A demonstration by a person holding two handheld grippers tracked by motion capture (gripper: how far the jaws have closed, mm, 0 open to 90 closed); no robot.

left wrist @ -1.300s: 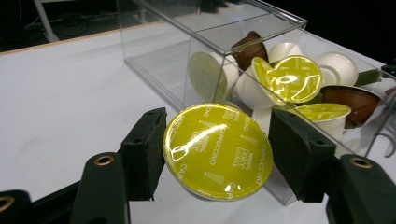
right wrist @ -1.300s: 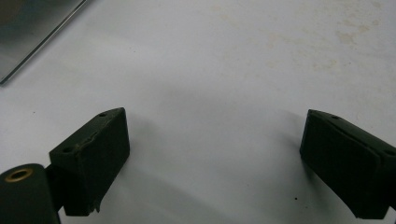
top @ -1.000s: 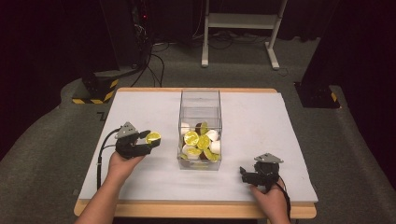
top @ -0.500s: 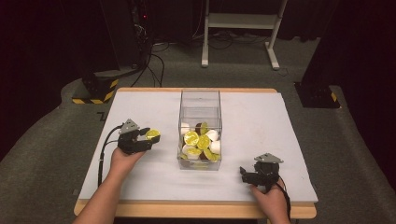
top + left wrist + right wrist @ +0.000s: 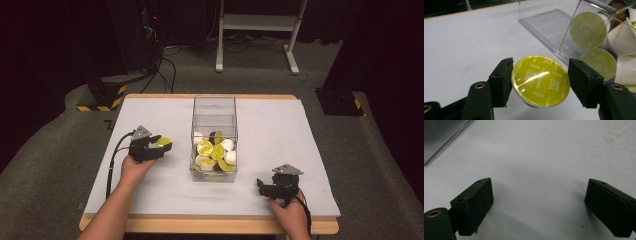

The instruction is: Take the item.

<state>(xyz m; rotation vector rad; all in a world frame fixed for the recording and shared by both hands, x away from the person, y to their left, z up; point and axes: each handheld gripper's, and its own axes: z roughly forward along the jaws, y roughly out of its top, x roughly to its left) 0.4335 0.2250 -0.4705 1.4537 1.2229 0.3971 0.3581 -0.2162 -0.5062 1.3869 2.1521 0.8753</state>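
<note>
the left gripper (image 5: 539, 82) is clamped on a yellow-lidded coffee capsule (image 5: 540, 80), one black jaw pressing each side of its rim, and in the high view that capsule (image 5: 164, 142) sits just off the left wall of the clear box (image 5: 214, 140), well short of its open top. the capsule looks light and small, a thin rigid cup under a foil lid, so a gentle squeeze should do; the shiny lid would likely dent or puncture if pinched, and the smooth rim could slip, so taking it across the rim as now, or lower on the cup body, seems the safer hold. its lid faces up and back toward the gripper's camera, tilted a little, so the short axis through lid and base points roughly downward to the white table (image 5: 280, 125); the cup body below is hidden. inside the box lie more capsules (image 5: 214, 152), yellow lids and white bodies jumbled together. the right gripper (image 5: 272, 189) rests right of the box near the table's front edge, jaws spread wide with nothing between them.
</note>
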